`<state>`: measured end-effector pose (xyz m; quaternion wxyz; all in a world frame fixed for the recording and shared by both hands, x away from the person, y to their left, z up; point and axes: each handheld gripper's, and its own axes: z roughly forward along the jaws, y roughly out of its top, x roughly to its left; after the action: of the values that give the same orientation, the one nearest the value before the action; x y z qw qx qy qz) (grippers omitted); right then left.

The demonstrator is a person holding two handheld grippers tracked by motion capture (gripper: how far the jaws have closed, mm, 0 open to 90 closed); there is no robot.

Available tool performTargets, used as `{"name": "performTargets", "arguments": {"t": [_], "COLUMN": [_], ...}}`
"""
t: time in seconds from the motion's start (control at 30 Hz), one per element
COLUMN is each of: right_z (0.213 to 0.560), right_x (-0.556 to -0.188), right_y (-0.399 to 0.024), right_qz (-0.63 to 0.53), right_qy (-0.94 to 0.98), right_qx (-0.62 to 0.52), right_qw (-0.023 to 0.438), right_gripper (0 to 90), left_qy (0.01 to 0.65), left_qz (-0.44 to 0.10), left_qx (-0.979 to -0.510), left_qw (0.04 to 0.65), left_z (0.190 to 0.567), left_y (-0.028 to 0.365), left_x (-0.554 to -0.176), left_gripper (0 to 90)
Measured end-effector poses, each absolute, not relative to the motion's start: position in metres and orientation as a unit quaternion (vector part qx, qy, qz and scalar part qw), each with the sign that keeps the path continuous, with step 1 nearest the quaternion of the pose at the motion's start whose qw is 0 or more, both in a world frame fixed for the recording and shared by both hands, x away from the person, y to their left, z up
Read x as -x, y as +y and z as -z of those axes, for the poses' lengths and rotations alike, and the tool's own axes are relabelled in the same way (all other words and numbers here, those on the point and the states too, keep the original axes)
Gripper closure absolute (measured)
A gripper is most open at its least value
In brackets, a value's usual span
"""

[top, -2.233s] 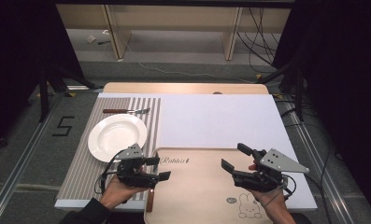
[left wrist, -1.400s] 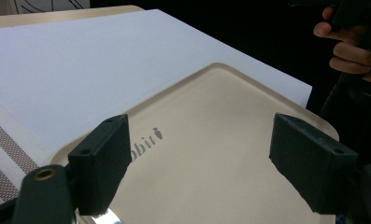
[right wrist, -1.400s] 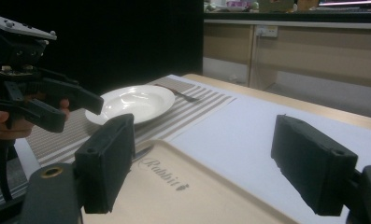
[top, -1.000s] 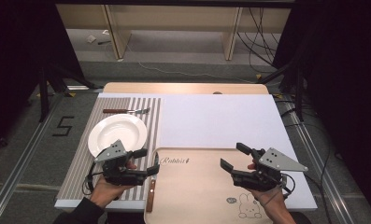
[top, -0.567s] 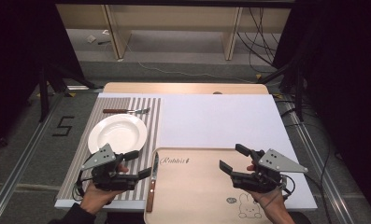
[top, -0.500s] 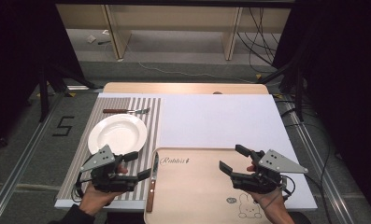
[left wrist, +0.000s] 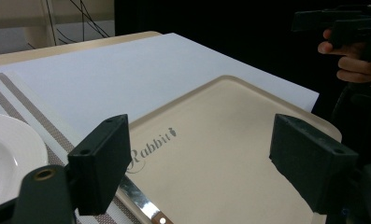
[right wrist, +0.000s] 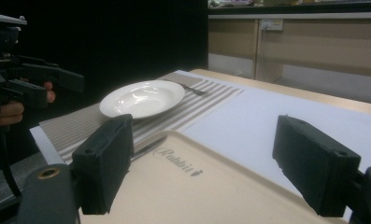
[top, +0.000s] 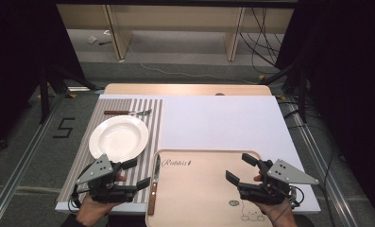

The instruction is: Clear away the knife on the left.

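Note:
A beige tray (top: 199, 198) printed "Rabbit" lies at the table's near edge. A knife (top: 154, 185) with a wooden handle lies along its left rim. My left gripper (top: 137, 173) hovers open and empty over the striped placemat (top: 154, 118), just left of the knife. My right gripper (top: 239, 168) is open and empty above the tray's right part. The left gripper view looks across the tray (left wrist: 220, 154), with the knife (left wrist: 141, 200) below its jaws. The right gripper view takes in the white plate (right wrist: 143, 98), the knife (right wrist: 148, 145) and the left gripper (right wrist: 33, 79).
A white plate (top: 119, 138) sits on the placemat, with a fork (top: 127, 112) behind it. A white mat (top: 223, 123) covers the table's middle and right. The table drops off right behind both hands; beyond its far edge the floor holds cables and furniture legs.
My left gripper has drawn back to the left, away from the tray's left rim and the knife, and now sits over the placemat. The right gripper has barely moved.

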<state>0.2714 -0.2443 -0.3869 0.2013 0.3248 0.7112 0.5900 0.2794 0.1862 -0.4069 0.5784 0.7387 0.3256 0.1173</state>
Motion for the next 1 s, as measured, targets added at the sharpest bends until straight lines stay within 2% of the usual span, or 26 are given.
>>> {"name": "performTargets", "arguments": {"t": [1.0], "right_z": [0.3865], "right_x": [-0.2700], "right_y": [-0.2466], "right_qz": [-0.592], "right_qy": [0.711], "right_qx": [-0.322], "right_qw": [0.202], "right_gripper": [21.7], "left_qy": [0.328], "left_qz": [-0.119], "left_qx": [-0.744], "left_qw": [0.570], "left_z": [0.4085], "left_y": [0.1878], "left_x": [-0.2809], "left_gripper": [20.1]}}
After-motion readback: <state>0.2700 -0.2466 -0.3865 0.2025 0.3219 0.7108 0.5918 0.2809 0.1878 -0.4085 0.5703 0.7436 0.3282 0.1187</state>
